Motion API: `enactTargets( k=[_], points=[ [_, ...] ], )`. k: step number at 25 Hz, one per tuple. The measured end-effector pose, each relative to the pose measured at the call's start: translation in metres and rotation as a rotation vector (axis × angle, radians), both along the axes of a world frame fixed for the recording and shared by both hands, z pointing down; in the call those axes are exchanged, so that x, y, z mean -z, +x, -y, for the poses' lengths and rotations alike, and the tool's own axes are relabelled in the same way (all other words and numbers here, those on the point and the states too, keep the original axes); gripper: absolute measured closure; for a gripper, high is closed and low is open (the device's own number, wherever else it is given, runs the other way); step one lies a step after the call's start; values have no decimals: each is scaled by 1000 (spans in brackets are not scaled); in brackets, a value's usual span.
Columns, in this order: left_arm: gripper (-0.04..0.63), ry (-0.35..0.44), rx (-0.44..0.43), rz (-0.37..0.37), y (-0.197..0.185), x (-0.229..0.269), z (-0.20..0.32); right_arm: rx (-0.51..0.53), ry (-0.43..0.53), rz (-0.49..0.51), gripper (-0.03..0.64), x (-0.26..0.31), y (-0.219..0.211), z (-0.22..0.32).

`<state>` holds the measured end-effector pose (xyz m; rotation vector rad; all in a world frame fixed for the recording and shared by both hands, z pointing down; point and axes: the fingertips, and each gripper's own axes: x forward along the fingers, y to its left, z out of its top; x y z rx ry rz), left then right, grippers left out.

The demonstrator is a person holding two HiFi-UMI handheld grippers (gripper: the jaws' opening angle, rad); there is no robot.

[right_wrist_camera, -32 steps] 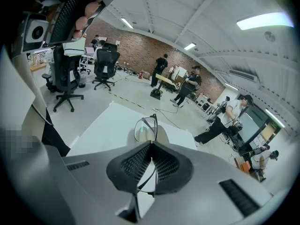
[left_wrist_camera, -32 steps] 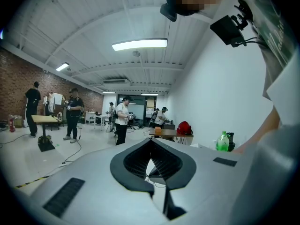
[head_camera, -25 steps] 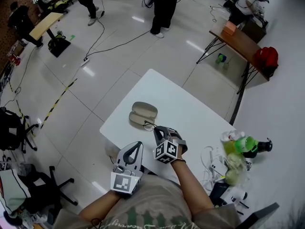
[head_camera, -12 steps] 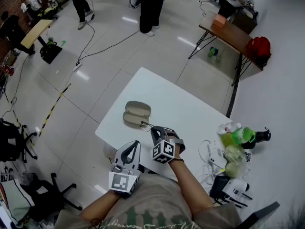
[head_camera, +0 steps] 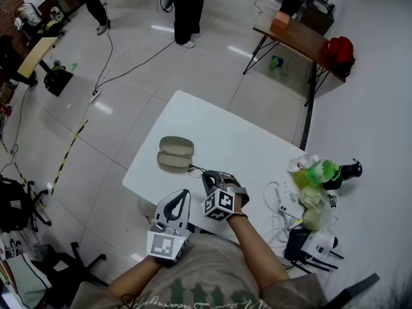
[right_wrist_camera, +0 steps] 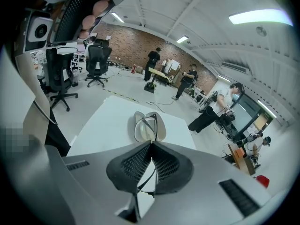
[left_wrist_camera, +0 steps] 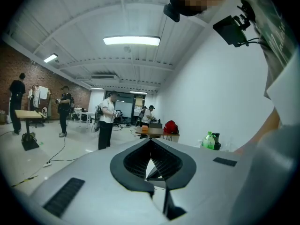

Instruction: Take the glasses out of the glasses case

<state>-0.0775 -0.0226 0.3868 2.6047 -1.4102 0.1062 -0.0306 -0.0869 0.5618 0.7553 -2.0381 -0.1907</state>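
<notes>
pinching glasses [right_wrist_camera: 147, 126] just outside the case [head_camera: 175, 152], right hand-held gripper [head_camera: 210, 176] next needs a gentle set-down; left hand-held gripper [left_wrist_camera: 150, 143] closed, empty.

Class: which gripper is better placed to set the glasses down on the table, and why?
Probably the right gripper: its jaws pinch the glasses near the case. The left gripper is shut, empty, at the table's edge.

- Table [head_camera: 219, 124]: bears everything listed here.
- Glasses case [head_camera: 175, 152]: on the table, just ahead of the right gripper [head_camera: 207, 176].
- Glasses [head_camera: 195, 170]: between that gripper's jaws, reaching toward the case.
- Left gripper [head_camera: 185, 194]: just left of the right one, at the table's near edge.
- Bottles [head_camera: 322, 172]: well off to the right gripper's right.
</notes>
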Motion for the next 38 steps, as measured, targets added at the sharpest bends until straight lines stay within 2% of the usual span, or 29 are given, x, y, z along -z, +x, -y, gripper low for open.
enactTargets(
  k=[8,21,27,31,38],
  points=[
    [588,7,-20,32,9,1,-8,3,6,13,598,0,6,-7],
    [588,-47,66,62,-7,-15,-30,83,-52,26,598,-28,-15,-21],
    [588,-50,153,59,-36,-17,-36,157,-103,4,598,-57,-37,-38],
    [588,-64,184,74,-49,-17,-45,163,-151,-7,598,-77,-39,-55],
    [588,-65,205,79,-61,-16,-47,181,-168,-2,598,-86,-50,-69]
  ],
)
